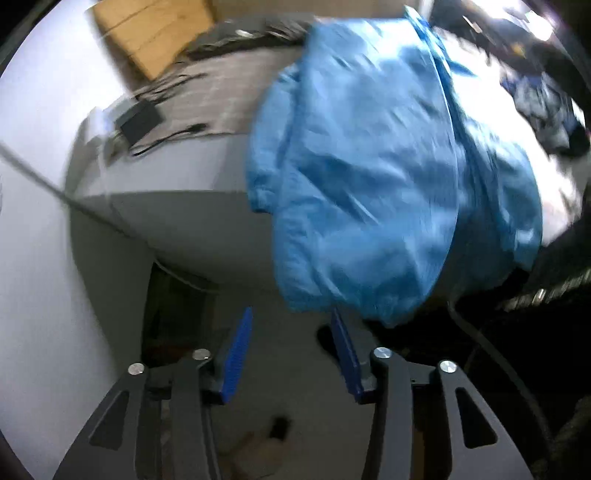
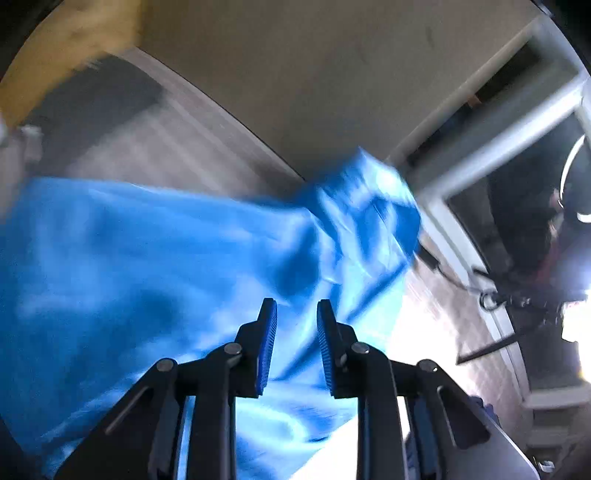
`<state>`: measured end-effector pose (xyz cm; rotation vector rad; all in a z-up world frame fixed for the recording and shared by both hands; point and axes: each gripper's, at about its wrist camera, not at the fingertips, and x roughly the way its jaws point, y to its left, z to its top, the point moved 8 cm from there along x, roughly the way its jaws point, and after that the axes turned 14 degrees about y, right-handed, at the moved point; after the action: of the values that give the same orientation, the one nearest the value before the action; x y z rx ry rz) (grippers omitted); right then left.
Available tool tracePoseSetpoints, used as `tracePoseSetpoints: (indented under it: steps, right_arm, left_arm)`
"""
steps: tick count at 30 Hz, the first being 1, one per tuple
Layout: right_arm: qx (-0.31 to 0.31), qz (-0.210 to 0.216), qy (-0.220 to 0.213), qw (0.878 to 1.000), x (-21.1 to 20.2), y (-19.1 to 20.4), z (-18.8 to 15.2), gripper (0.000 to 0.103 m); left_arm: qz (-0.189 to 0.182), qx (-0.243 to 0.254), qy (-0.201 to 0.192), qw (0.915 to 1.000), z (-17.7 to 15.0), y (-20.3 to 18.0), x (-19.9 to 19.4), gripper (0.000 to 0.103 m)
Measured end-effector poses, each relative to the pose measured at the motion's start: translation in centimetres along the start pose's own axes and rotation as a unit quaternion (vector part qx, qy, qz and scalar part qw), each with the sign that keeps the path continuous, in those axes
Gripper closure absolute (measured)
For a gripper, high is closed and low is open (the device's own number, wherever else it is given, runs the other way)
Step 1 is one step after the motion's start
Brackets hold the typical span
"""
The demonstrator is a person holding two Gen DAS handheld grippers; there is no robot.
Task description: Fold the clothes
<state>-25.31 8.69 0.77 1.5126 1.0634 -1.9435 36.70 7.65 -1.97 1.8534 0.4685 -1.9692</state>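
Hanging over the near edge of the bed, the blue garment is bunched and wrinkled, its lower hem drooping past the mattress side. Both views are motion-blurred. Left claw is open, jaws wide apart, empty, just below the hem; its right blue pad sits right at the fabric edge, contact unclear. Right claw is also open with a narrower gap, holding nothing, hovering over the garment, which fills the left and centre of that view. A black box with cables lies on the bed to the far left, and a cardboard box stands beyond it.
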Motion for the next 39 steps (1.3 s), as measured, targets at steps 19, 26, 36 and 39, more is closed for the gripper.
tracePoseSetpoints:
  steps: [19,26,36,39]
  right_arm:
    - [-0.260,0.080,-0.025,0.962,0.9,24.3,9.7,0.044]
    - [-0.293,0.126,-0.049,0.947,-2.5,24.5,7.2,0.102]
    - [-0.221,0.140,-0.114,0.959,-6.1,20.1,9.1,0.102]
    - [-0.223,0.114,-0.099,0.963,-4.0,21.2,9.9,0.102]
  left_arm:
    - [-0.177,-0.081,0.000,0.9810,2.7,-1.4,6.8,0.043]
    - [-0.175,-0.049,-0.019,0.9832,3.5,-3.6,5.6,0.093]
    - [-0.102,-0.086,-0.061,0.9892,4.0,1.9,-0.2,0.093]
    - [-0.062,-0.088,-0.014,0.9941,4.0,4.0,3.2,0.090]
